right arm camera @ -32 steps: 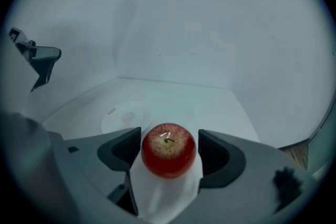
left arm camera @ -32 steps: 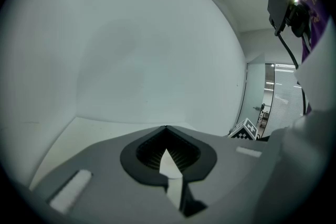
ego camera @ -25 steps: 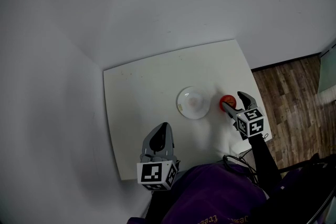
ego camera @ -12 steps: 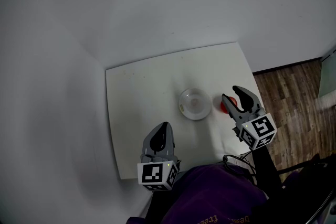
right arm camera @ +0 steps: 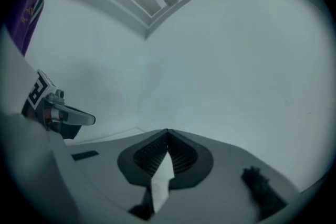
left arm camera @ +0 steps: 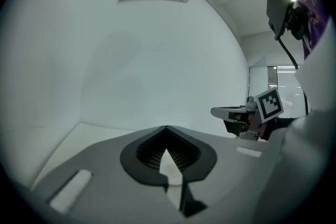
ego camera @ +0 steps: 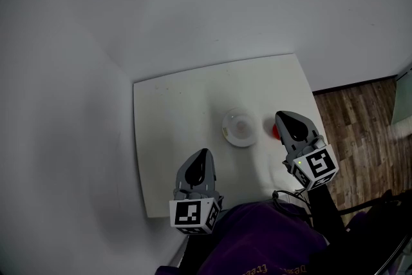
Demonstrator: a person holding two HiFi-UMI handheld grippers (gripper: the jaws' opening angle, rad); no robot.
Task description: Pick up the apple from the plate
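Apple (ego camera: 275, 132) sits on the white table (ego camera: 174, 113), just right of the small round plate (ego camera: 239, 127) at the centre of the head view, and only its left edge shows in red. The rest is hidden behind the right gripper (ego camera: 286, 120), which hangs above it at centre right, tip towards the top of the frame, marker cube (ego camera: 315, 167) nearest the camera.

Over to the right gripper view: the 2 jaws have just been closing and now meet in a tight seam at lower centre (right arm camera: 168, 134), with nothing between them and only pale wall ahead.

Left gripper (ego camera: 203, 156) now, at lower centre of the head view, over the table's near edge and well apart from both plate and apple. Its own view shows the jaws (left arm camera: 167, 129) pressed together too, and empty, and the right gripper's cube (left arm camera: 269, 104) peeks in at centre right.

Wooden floor (ego camera: 360, 119) runs along the right edge, and a purple garment (ego camera: 257, 241) fills the bottom of the frame.
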